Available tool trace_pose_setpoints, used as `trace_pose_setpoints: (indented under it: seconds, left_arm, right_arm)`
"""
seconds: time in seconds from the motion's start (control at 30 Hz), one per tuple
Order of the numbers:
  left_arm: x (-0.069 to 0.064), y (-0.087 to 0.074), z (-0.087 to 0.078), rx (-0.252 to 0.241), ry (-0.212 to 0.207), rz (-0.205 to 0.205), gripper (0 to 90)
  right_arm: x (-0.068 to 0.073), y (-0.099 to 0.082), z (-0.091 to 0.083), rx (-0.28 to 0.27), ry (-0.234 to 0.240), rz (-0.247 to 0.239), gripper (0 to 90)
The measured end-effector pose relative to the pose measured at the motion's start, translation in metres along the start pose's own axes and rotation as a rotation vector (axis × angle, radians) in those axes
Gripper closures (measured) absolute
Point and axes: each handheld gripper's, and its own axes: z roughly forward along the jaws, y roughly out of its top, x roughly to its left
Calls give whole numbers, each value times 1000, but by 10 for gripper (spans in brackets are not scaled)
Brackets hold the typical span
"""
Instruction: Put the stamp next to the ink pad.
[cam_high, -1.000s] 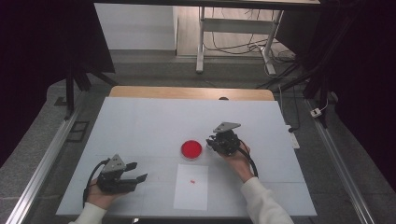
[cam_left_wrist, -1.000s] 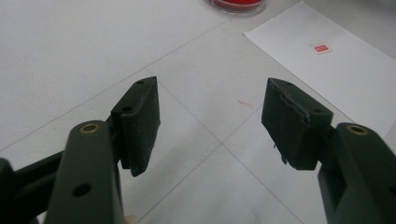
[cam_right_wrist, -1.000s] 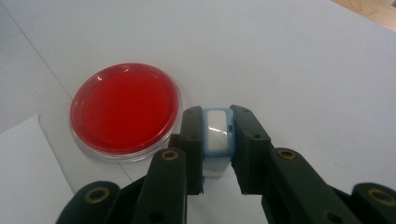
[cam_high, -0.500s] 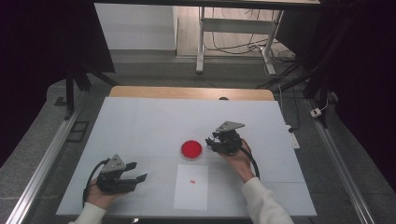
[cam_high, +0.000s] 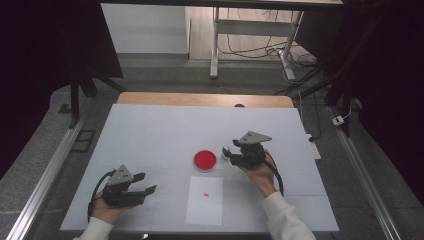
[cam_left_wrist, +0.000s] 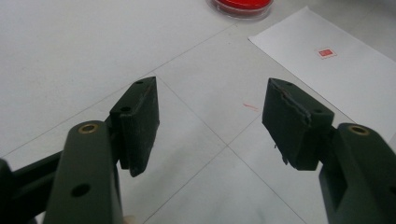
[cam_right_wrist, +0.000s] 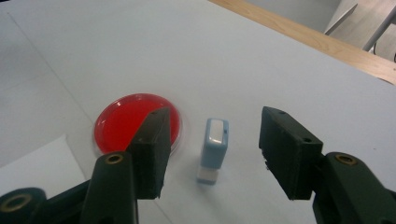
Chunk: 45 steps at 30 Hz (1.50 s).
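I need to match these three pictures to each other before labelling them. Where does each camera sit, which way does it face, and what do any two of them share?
High view: above the person's side, facing forward and down on the table; both forearms, left claw and right claw show.
Left gripper view: rides the left claw, looking along its open jaws at the paper sheet.
Right gripper view: rides the right claw, just opened around the upright stamp.
Shared: all three show the red ink pad.

The right gripper (cam_high: 231, 155) hovers low, its jaws having just been opening, nothing pressed between them; the left gripper (cam_high: 145, 183) rests agape.
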Motion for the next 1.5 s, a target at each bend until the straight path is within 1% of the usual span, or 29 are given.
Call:
trace_pose_setpoints:
  seconds: [0.07,0.17,0.23,0.37,0.43,0.53,0.63,0.77,1.0,1.17,1.27,1.4,1.5]
  left_arm:
    - [0,0,0,-3,2,-1,363]
    - [0,0,-1,-5,3,-1,362]
    - [1,0,-1,-7,5,-1,361]
    - [0,0,-1,-11,7,-2,360]
    - [0,1,-1,-13,9,-3,359]
    - [0,1,0,-15,9,-1,358]
    - [0,2,1,-13,8,0,358]
    - [0,2,2,-13,6,5,357]
    - [-1,2,3,-14,2,9,357]
    - [-1,2,3,-14,2,11,356]
    - [-1,2,4,-12,4,14,356]
    - [-1,2,4,-11,4,13,355]
    - [-1,2,5,-10,6,14,355]
  right_arm:
    - [1,-2,-7,-20,-1,-6,436]
    - [0,-4,-17,-36,1,-8,435]
    - [0,-7,-23,-39,-2,-16,434]
    - [-1,-13,-34,-50,-8,-17,432]
    - [-2,-16,-40,-48,-16,-26,432]
    - [-2,-22,-49,-56,-19,-22,431]
    - [-2,-29,-59,-54,-28,-38,431]
    - [-2,-38,-70,-60,-36,-32,430]
    - [-7,-60,-92,-29,-48,-8,429]
    - [-11,-78,-107,-22,-52,14,429]
    - [-12,-87,-115,-16,-53,17,429]
    - [-14,-96,-121,-15,-42,35,429]
    - [-15,-99,-120,-1,-42,28,429]
